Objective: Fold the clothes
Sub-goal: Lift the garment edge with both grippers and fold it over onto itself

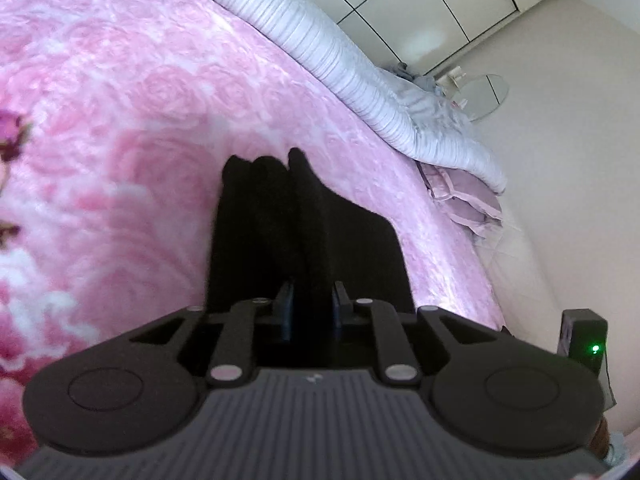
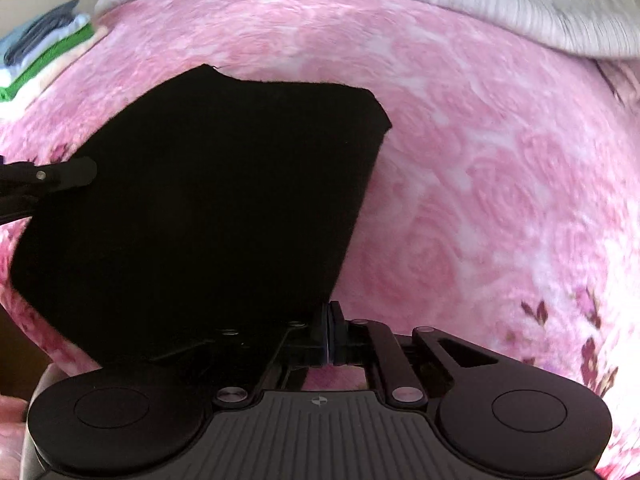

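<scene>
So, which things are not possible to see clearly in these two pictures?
- Left wrist view: the black garment is too dark to show its type or folds.
- Right wrist view: the garment's near edge is hidden behind the right gripper.
- Right wrist view: the folded pile is small and cut off.

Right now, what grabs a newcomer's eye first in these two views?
The black garment, stark against the pink rose-print blanket, pinched at one edge by the right tongs and bunched between the left tongs. Then the colourful stack of folded clothes at the right view's upper left.

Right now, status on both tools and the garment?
Left tool shut on black garment. Right tool shut on its edge. Garment over pink blanket. Nothing in the way.
</scene>
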### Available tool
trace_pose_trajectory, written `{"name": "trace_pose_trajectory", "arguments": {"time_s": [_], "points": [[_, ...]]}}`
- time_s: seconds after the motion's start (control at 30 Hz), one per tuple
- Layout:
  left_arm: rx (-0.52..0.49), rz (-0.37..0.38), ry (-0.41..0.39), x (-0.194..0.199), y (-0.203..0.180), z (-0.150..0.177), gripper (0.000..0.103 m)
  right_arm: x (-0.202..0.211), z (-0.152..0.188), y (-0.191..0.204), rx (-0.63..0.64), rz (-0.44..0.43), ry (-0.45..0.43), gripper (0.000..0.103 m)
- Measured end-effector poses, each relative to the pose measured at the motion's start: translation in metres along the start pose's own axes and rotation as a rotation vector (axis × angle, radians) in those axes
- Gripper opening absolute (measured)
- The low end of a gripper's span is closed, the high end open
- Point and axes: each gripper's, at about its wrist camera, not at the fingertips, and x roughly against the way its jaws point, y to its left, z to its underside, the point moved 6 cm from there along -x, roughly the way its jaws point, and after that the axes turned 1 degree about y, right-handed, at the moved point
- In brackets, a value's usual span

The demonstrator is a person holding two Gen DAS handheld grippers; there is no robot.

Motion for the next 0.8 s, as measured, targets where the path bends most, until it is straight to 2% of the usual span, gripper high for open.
{"name": "trace_pose_trajectory", "arguments": {"time_s": [0.17,0.4,0.5,0.57,0.63,0.73,0.8], "points": [[-0.021,-0.01,-0.046,0.009,0.003,0.003,0.014,0.001,-0.001,0.011,0.038,0.043,-0.014,0.006],[-0.039,-0.064,-0.041,0.007,0.014,0.012,0.014,-0.008,-0.003,0.026,0.141,0.118,-0.038,0.006],[-0.07,-0.107,-0.026,-0.006,0.021,0.017,0.016,-0.013,-0.004,0.022,0.128,0.115,-0.041,0.006],[-0.048,-0.098,-0.03,-0.008,0.026,0.017,0.017,-0.013,-0.004,0.017,0.105,0.095,-0.051,0.006],[-0.078,-0.119,-0.032,-0.005,0.023,0.017,0.018,-0.011,-0.003,0.016,0.08,0.075,-0.071,0.006],[-0.138,-0.164,-0.036,-0.001,0.013,0.02,0.016,-0.009,-0.001,0.017,0.064,0.094,-0.103,0.006],[-0.171,-0.208,-0.032,0.0,0.007,0.021,0.016,-0.008,0.0,0.027,0.103,0.153,-0.121,0.006]]}}
